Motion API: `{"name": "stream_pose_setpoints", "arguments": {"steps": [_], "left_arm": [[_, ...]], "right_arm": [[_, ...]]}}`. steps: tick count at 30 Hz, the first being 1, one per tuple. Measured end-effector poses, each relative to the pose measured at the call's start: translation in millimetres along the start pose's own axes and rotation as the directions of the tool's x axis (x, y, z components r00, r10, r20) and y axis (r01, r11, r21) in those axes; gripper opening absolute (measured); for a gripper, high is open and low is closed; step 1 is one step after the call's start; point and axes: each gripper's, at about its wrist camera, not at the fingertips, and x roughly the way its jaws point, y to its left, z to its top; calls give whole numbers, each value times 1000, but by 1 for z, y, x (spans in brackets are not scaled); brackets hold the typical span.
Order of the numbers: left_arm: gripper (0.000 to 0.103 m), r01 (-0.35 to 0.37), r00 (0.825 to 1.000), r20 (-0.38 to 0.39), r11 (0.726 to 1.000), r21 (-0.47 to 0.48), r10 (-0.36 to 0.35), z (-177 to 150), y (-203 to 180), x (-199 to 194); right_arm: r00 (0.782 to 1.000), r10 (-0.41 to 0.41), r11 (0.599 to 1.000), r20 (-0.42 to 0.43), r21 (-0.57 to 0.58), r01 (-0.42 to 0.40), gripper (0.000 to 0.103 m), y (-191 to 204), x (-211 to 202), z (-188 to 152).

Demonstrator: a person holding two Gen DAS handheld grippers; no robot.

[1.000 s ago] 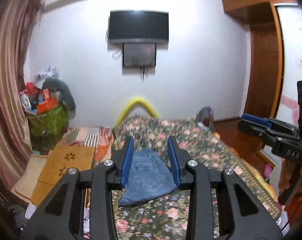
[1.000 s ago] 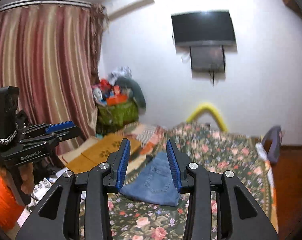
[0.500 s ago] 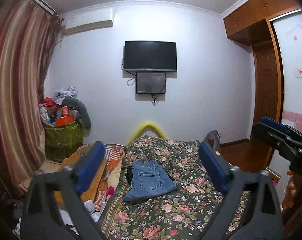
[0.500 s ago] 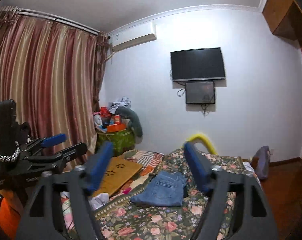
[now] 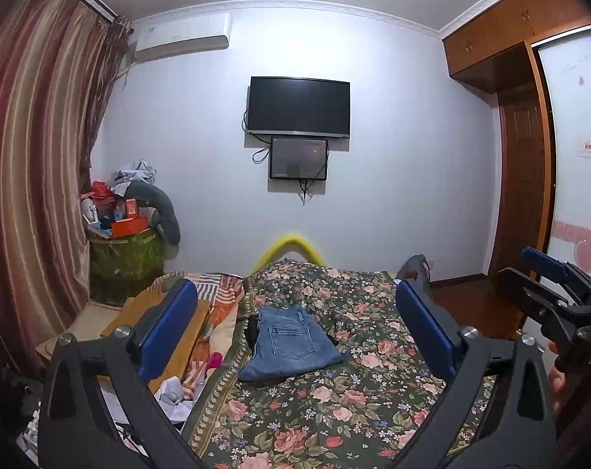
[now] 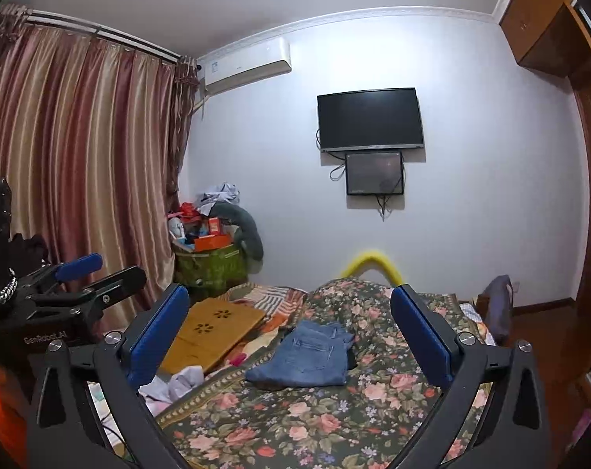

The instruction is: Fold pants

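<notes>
A pair of blue jeans (image 5: 289,346) lies folded into a small rectangle on the floral bedspread (image 5: 354,402), back pocket up. It also shows in the right wrist view (image 6: 307,355). My left gripper (image 5: 295,332) is open wide and empty, held well back from the jeans and above the bed. My right gripper (image 6: 291,332) is also open wide and empty, at a similar distance. Each gripper shows from the side in the other's view, the right one (image 5: 557,289) and the left one (image 6: 84,285).
A wooden board (image 6: 213,328) and loose clothes (image 6: 182,383) lie left of the bed. A green basket piled with items (image 5: 125,254) stands by the curtain (image 5: 29,195). A TV (image 5: 299,105) hangs on the far wall. A wardrobe (image 5: 522,156) stands at right.
Both grippers have opened from nearly shut to wide open. Both have pulled back and tilted up, so the jeans look farther away and more of the wall shows.
</notes>
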Motion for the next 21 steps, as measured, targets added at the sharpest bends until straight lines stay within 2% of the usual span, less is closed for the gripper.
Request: {"name": "stream_pose_setpoints", "arguments": {"steps": [21], "left_arm": [[103, 23, 999, -29, 1000, -10, -23, -9, -1, 8]], "right_arm": [[1000, -12, 1000, -20, 14, 13, 103, -6, -3, -6]]}}
